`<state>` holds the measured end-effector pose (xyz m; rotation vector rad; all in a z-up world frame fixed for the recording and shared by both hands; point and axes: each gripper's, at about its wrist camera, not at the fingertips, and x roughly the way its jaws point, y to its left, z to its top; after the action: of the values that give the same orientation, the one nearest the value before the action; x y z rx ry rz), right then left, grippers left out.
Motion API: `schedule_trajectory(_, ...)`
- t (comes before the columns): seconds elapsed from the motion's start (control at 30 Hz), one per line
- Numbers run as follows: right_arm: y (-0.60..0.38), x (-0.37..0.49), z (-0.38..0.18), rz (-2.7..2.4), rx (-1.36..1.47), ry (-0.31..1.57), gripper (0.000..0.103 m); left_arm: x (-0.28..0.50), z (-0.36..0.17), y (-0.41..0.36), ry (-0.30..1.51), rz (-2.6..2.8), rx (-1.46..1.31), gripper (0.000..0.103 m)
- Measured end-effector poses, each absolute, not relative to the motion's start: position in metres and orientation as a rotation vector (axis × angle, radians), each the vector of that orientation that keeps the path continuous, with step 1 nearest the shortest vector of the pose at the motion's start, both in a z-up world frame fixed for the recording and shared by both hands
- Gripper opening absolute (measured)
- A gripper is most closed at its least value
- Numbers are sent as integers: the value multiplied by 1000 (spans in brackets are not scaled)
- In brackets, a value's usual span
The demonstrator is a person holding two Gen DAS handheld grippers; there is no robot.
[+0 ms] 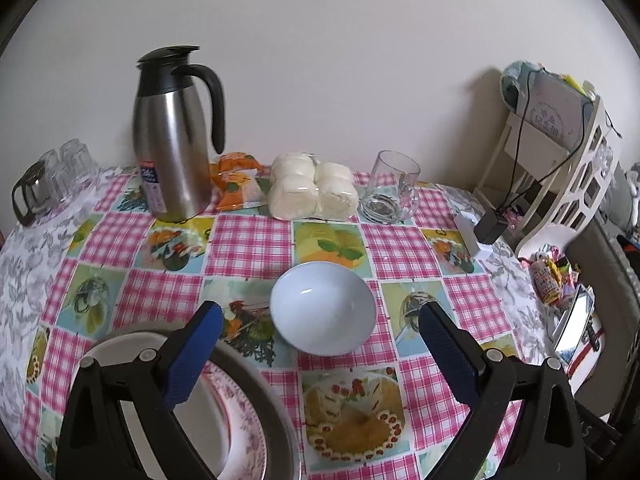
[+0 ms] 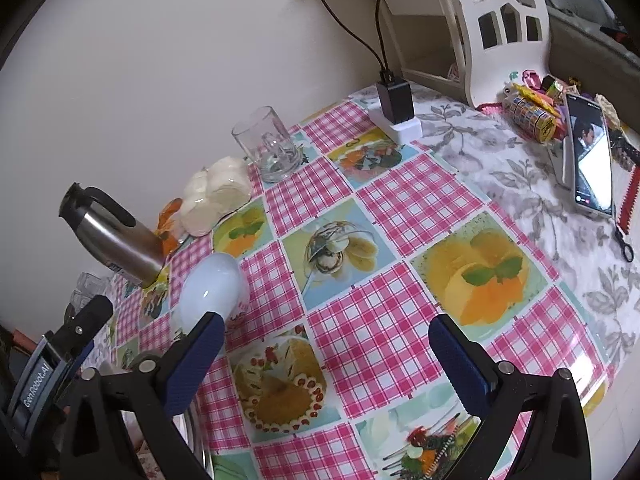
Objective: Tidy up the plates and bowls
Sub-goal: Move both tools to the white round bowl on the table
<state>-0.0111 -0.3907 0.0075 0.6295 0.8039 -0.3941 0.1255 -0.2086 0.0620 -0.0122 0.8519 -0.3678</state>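
A pale blue bowl [image 1: 323,307] stands upright and empty on the checked tablecloth, just beyond my left gripper [image 1: 320,316], which is open and empty. A pink floral plate [image 1: 240,412] lies in a dark-rimmed dish at the lower left, under the left finger. In the right wrist view the same bowl [image 2: 212,290] sits at the left, behind the left finger of my right gripper [image 2: 326,328], which is open and empty above the cloth. The plate's edge is barely seen at that view's bottom left.
A steel thermos jug [image 1: 174,136], an orange packet [image 1: 236,184], a bag of white buns [image 1: 312,188] and a glass mug [image 1: 390,188] line the wall. Upturned glasses [image 1: 60,176] stand far left. A charger [image 2: 396,104], a phone [image 2: 590,156] and a white rack [image 1: 560,152] are at right.
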Motion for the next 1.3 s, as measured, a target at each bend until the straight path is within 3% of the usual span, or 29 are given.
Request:
schedule_trajectory(0.5,-396,23,-25,-375,632,841,103,156,28,-236,922,-345,27,98)
schedule_trajectory(0.83,-378,52,-38,-312,603,853,91,173,9,-232,965,-303,-1,98)
schedule_trajectory(1.3,-354,86,-52,-257,526,880,87,188,-4,-231,983,-280,-15,95)
